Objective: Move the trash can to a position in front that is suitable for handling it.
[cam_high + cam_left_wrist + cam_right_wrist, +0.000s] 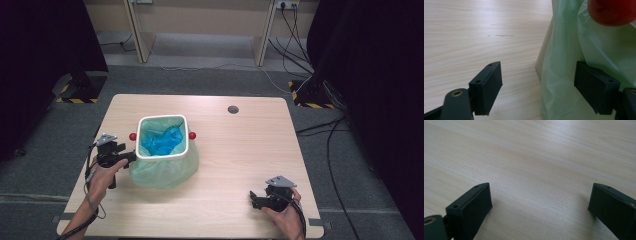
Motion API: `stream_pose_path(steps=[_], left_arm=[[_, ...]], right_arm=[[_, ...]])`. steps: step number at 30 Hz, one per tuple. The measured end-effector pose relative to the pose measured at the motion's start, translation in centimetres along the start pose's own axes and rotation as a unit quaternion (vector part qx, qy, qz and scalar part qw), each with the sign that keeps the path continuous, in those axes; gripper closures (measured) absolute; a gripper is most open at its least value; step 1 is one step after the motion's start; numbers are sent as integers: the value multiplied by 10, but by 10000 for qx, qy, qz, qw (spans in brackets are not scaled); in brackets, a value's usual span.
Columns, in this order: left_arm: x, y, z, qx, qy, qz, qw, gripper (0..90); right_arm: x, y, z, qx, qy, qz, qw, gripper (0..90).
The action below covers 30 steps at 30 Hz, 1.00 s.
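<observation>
While the pale green thin plastic bin liner [165,170] drapes over the white square-rimmed small wastebasket [161,156] left of centre in the high view, its film looks soft, light and slippery, so a pinch on a loose fold below the rim seems best. Something blue and crumpled [161,141], perhaps another bag, lies inside. Two red round knobs [133,136] flank the rim. At the liner's left side, the left claw [131,156] stands wide, film beside one jaw, unpinched. Lower right, the right claw [253,198] rests open over the bare light wooden tabletop [240,145].
</observation>
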State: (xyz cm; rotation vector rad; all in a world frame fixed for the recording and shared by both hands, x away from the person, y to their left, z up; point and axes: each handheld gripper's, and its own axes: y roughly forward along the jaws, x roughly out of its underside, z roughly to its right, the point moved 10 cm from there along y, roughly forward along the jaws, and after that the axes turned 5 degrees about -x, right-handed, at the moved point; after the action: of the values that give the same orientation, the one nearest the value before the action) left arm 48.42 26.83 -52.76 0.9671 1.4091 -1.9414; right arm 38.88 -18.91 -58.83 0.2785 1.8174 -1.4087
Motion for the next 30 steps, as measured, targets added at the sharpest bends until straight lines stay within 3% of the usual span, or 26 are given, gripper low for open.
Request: stream_pose_path(steps=[20, 30], left_arm=[[-21, 32, 69, 275, 104, 36, 9996, 216], [-28, 49, 89, 323, 61, 13, 9995, 216]], right_arm=[[0, 0, 0, -1, -5, 1, 10000, 48], [0, 0, 0, 1, -2, -1, 10000, 48]])
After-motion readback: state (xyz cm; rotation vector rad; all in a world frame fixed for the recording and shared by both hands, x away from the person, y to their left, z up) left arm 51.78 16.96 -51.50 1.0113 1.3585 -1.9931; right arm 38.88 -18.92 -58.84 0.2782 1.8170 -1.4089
